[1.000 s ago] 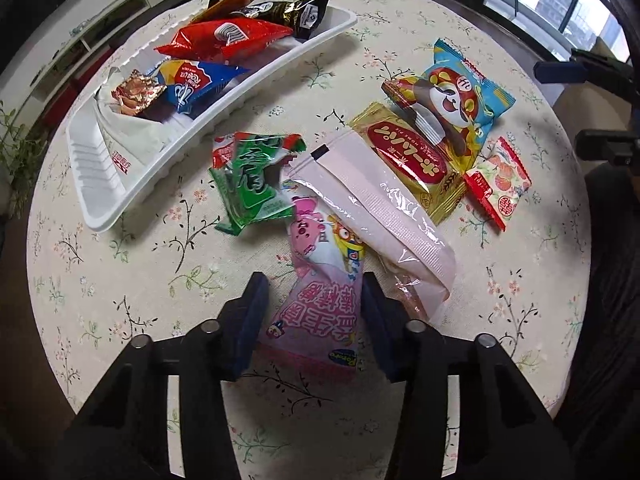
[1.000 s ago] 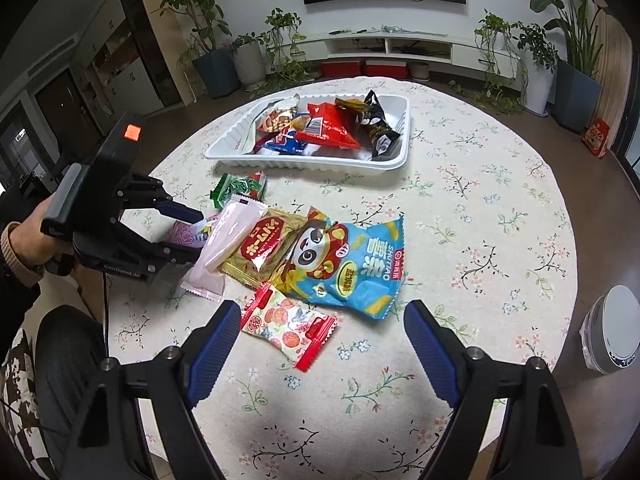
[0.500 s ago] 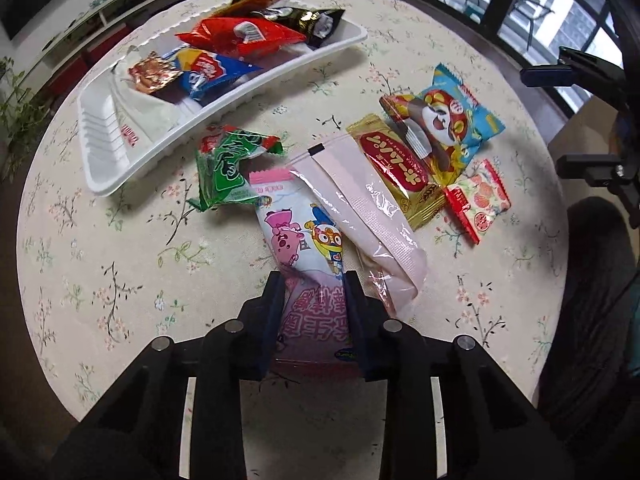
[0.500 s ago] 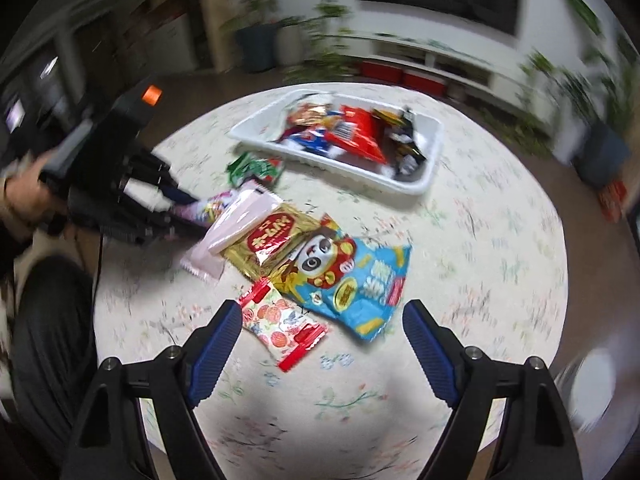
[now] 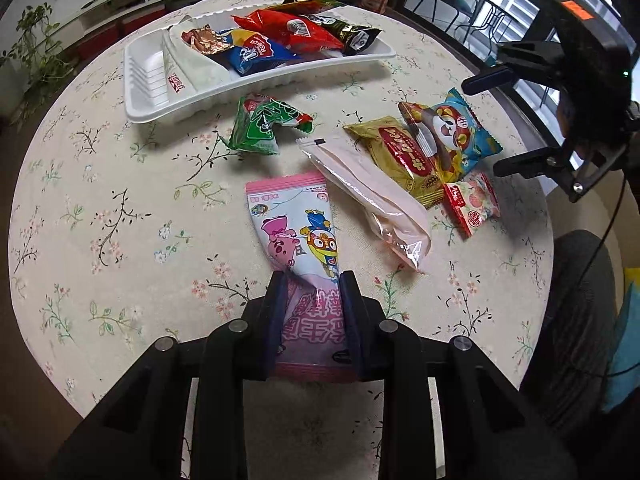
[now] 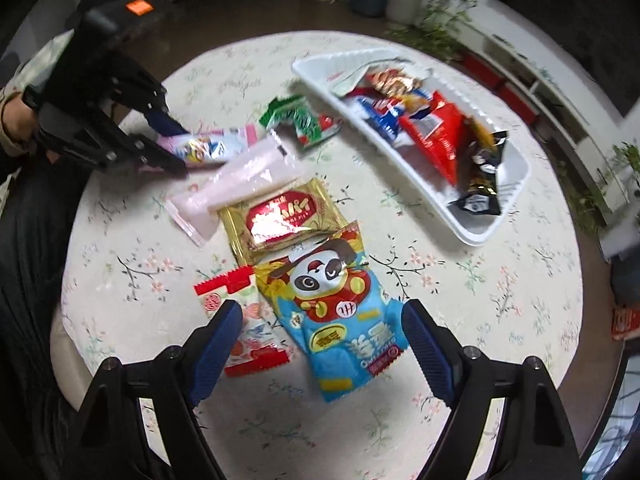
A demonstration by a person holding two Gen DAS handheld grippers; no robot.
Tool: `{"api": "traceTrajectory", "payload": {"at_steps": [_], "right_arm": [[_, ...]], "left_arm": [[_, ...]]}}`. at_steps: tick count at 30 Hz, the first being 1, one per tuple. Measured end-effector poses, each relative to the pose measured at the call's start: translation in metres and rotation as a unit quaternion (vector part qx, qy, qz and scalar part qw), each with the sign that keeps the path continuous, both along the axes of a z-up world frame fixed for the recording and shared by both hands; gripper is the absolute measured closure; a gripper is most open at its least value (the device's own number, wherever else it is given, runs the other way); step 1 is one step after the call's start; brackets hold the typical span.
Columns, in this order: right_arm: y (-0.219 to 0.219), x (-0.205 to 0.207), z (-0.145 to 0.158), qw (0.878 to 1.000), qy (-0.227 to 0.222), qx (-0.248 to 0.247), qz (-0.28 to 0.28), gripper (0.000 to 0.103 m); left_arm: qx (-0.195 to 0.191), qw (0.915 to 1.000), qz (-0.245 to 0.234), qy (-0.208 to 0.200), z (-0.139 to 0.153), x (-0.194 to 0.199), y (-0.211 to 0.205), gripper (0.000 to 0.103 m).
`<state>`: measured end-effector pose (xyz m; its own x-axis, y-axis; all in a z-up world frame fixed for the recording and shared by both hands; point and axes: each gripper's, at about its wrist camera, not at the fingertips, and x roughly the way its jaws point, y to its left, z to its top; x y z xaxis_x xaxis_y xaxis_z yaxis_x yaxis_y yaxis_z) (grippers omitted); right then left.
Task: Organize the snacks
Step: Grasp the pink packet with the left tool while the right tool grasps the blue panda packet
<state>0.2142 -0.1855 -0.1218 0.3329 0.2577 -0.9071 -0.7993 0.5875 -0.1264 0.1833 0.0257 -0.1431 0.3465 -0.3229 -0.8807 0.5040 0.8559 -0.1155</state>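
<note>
My left gripper (image 5: pixel 313 280) is shut on the near end of a pink cartoon snack packet (image 5: pixel 298 236) and holds it just above the floral tablecloth; it also shows in the right wrist view (image 6: pixel 208 147). A white tray (image 5: pixel 154 92) at the far side holds several snack packets. My right gripper (image 6: pixel 322 312) is open and empty, hovering over the blue panda packet (image 6: pixel 344 312), with a red-and-white packet (image 6: pixel 244 336) by its left finger. A gold packet (image 6: pixel 280 218), a pale pink pouch (image 6: pixel 236 184) and a green packet (image 6: pixel 298 118) lie loose on the table.
The round table's edge (image 5: pixel 24 264) curves close on every side. The right gripper shows in the left wrist view (image 5: pixel 560 120) at the table's right rim. A dark chair (image 5: pixel 572 320) stands at the right. Plants and low shelves are beyond the table.
My left gripper has closed on the pink cartoon packet and pulled it back out from under the pale pouch. My right gripper has swung in closer over the panda packet.
</note>
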Motion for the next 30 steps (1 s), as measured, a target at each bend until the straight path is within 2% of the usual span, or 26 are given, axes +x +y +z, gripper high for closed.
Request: {"api": "traceTrajectory", "payload": {"at_steps": [9, 15, 19, 21, 23, 27, 30], "right_arm": [[0.018, 0.021, -0.017, 0.997, 0.018, -0.056, 0.04, 0.019], [0.029, 0.03, -0.038, 0.993, 0.043, -0.093, 0.055, 0.025], [0.025, 0.034, -0.039, 0.995, 0.062, -0.07, 0.043, 0.029], [0.022, 0.035, -0.039, 0.995, 0.072, -0.058, 0.036, 0.035], [0.02, 0.033, -0.038, 0.996, 0.073, -0.051, 0.03, 0.039], [0.003, 0.023, -0.033, 0.997, 0.068, -0.027, 0.01, 0.053], [-0.009, 0.018, -0.03, 0.998, 0.066, -0.01, -0.004, 0.054]], "left_arm": [[0.003, 1.0, -0.001, 0.008, 0.0, 0.003, -0.001, 0.078], [0.012, 0.9997, 0.002, 0.02, -0.002, 0.01, -0.006, 0.078], [0.01, 0.9995, 0.013, 0.028, -0.005, 0.016, -0.007, 0.076], [0.012, 0.9994, 0.016, 0.028, -0.005, 0.017, -0.008, 0.076], [0.021, 0.9994, 0.015, 0.025, -0.006, 0.016, -0.012, 0.076], [0.035, 0.9991, 0.011, 0.018, -0.007, 0.015, -0.018, 0.077], [0.042, 0.9988, 0.008, 0.026, -0.008, 0.018, -0.022, 0.076]]}}
